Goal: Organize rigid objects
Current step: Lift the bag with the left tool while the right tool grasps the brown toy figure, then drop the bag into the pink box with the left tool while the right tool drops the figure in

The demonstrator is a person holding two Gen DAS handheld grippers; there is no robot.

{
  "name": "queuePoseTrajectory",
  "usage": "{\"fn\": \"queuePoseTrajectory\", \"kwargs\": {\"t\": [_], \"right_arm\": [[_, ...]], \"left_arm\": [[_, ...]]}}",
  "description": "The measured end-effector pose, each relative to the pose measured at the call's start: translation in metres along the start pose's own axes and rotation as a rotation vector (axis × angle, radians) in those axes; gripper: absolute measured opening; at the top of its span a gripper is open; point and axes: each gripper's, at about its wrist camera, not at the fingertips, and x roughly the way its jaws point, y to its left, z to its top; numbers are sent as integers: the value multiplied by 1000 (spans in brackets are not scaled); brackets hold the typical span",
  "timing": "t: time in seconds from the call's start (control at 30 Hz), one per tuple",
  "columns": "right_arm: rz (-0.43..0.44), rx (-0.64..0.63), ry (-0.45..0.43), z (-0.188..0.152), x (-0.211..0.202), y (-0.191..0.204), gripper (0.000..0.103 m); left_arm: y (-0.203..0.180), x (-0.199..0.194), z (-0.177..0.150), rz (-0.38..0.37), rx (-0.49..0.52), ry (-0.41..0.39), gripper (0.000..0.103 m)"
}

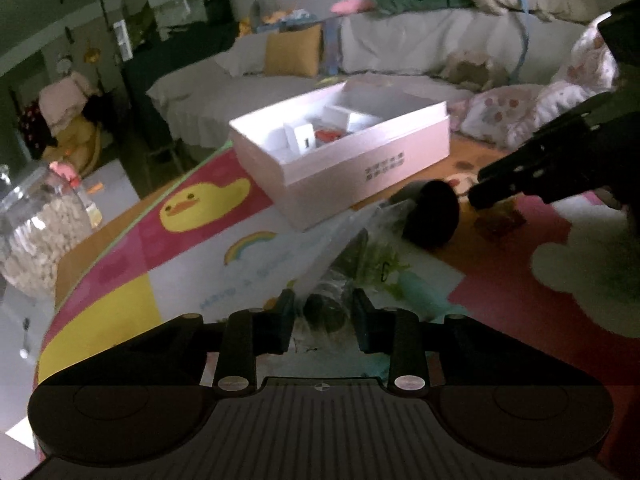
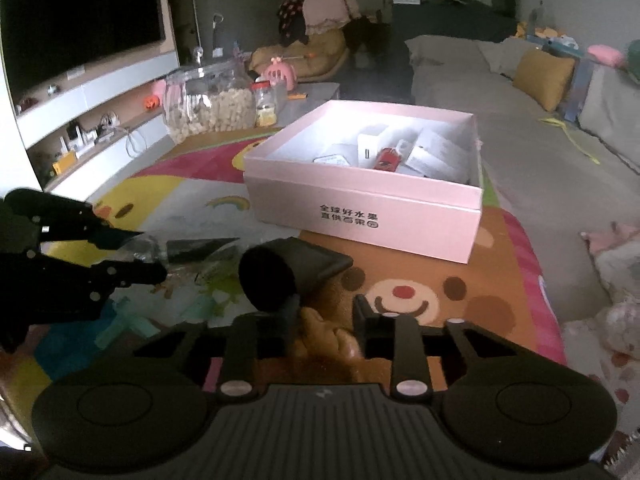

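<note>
A pink open box (image 1: 360, 168) (image 2: 360, 208) stands on the play mat and holds white boxes and a red item (image 2: 386, 160). A dark cylinder-shaped object (image 1: 432, 212) (image 2: 288, 268) lies on the mat before the box. My left gripper (image 1: 322, 312) is open, its jaws either side of a clear plastic packet with dark contents (image 1: 340, 280). In the right wrist view the left gripper (image 2: 148, 252) appears at the left over that packet. My right gripper (image 2: 326, 316) is open and empty, close to the cylinder; in the left view it (image 1: 480, 190) enters from the right.
A colourful play mat (image 1: 192, 248) covers the floor. A clear jar of pale snacks (image 2: 212, 108) and a small jar (image 2: 266, 104) stand at the back left. A grey sofa (image 2: 520, 128) lies behind the box. Patterned cushions (image 1: 520, 116) lie at the right.
</note>
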Motion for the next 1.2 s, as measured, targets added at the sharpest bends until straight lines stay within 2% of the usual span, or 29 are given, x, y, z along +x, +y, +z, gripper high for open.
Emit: {"fn": "queuePoseTrajectory", "kwargs": {"t": [0.3, 0.37, 0.4, 0.43, 0.7, 0.8, 0.87, 0.9, 0.93, 1.1, 1.2], "right_arm": [[-14, -16, -66, -2, -22, -3, 24], [-25, -32, -47, -9, -20, -3, 43], [-40, -36, -46, -13, -18, -3, 62], [-54, -44, -48, -18, -17, -3, 66], [-35, -66, 41, -23, 16, -3, 68], [-26, -72, 37, -19, 24, 2, 68], [-11, -84, 43, -16, 26, 5, 59], [-5, -91, 47, -15, 25, 7, 48], [1, -94, 48, -15, 23, 8, 48], [15, -82, -3, -12, -8, 9, 48], [-13, -73, -100, 10, -35, 5, 48]], "left_arm": [[-15, -38, 21, -6, 31, -79, 34], [-14, -44, 24, 1, 2, -90, 34], [-13, -46, 24, 3, -18, -91, 34], [-10, -48, 24, 3, -41, -90, 34], [-9, -50, 13, -19, -118, -84, 34], [-11, -44, 10, -37, -127, -70, 34], [-13, -41, 6, -54, -132, -64, 34], [-15, -40, 4, -63, -135, -62, 34], [-16, -40, 3, -72, -137, -61, 34], [-18, -50, 5, -95, -153, -98, 34], [-4, -61, 25, -111, -201, -162, 34]]}}
